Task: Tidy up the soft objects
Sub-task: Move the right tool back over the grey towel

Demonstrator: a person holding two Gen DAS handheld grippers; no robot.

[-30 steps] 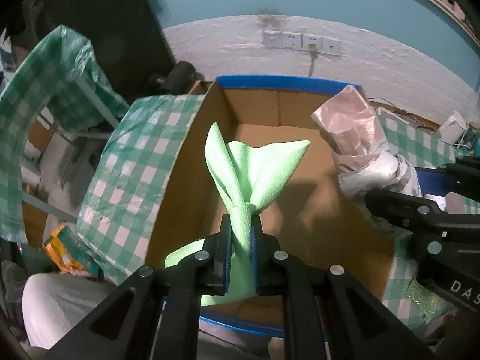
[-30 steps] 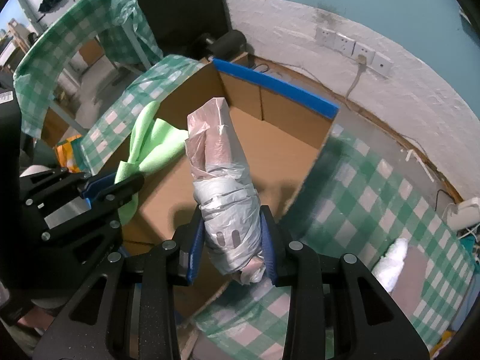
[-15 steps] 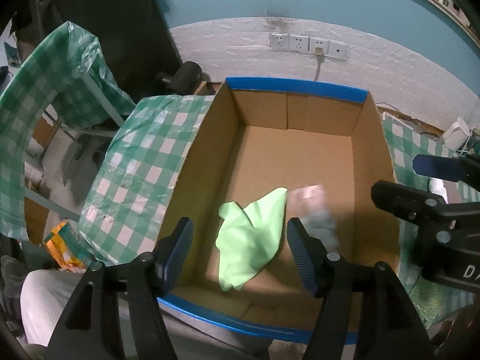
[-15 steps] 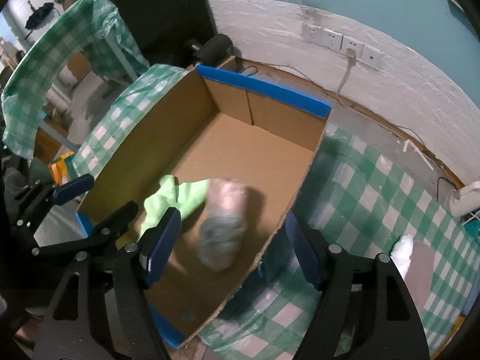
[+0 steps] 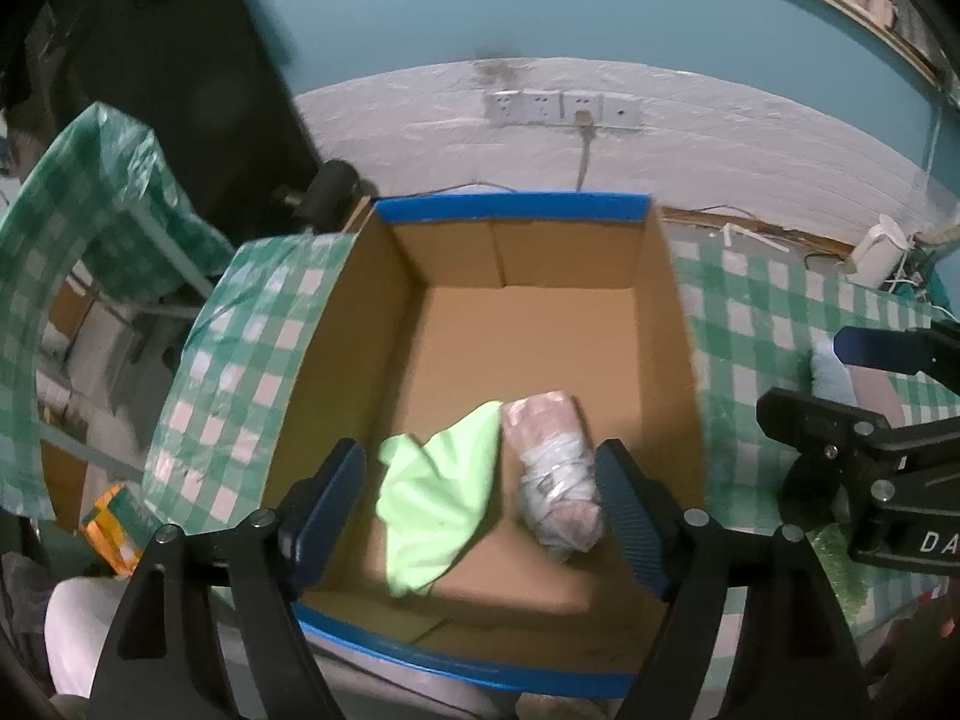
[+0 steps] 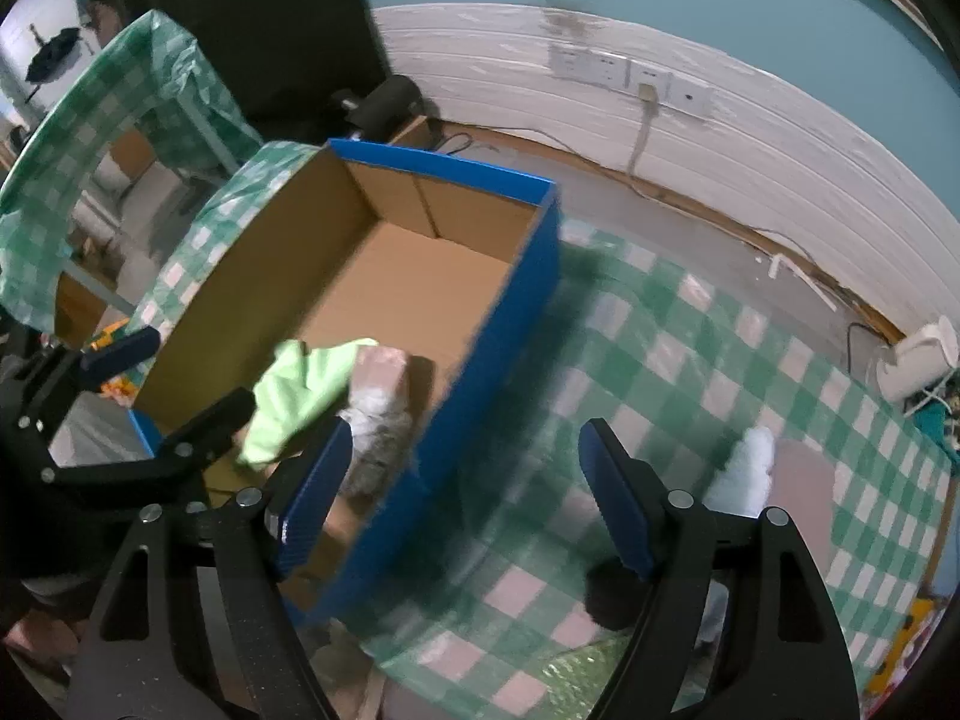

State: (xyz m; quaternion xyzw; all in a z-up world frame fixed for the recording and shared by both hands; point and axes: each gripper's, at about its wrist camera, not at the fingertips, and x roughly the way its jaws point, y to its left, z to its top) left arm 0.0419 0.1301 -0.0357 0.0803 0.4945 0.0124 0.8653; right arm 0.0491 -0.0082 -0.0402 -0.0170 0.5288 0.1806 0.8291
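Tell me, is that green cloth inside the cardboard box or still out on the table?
Inside. The green cloth lies crumpled on the floor of the cardboard box, beside a plastic-wrapped bundle.

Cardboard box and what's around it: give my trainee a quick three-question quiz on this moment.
1. True or false: the green cloth lies inside the cardboard box.
2. What lies right beside the cloth in the box? A) a wrapped plastic bundle B) a book C) a cup
3. Fill in: neither the left tool nor the right tool holds ____.

Key:
1. True.
2. A: the wrapped plastic bundle touches the cloth's edge.
3. Anything: both tools' jaws are opening with no pad pressing on an object.
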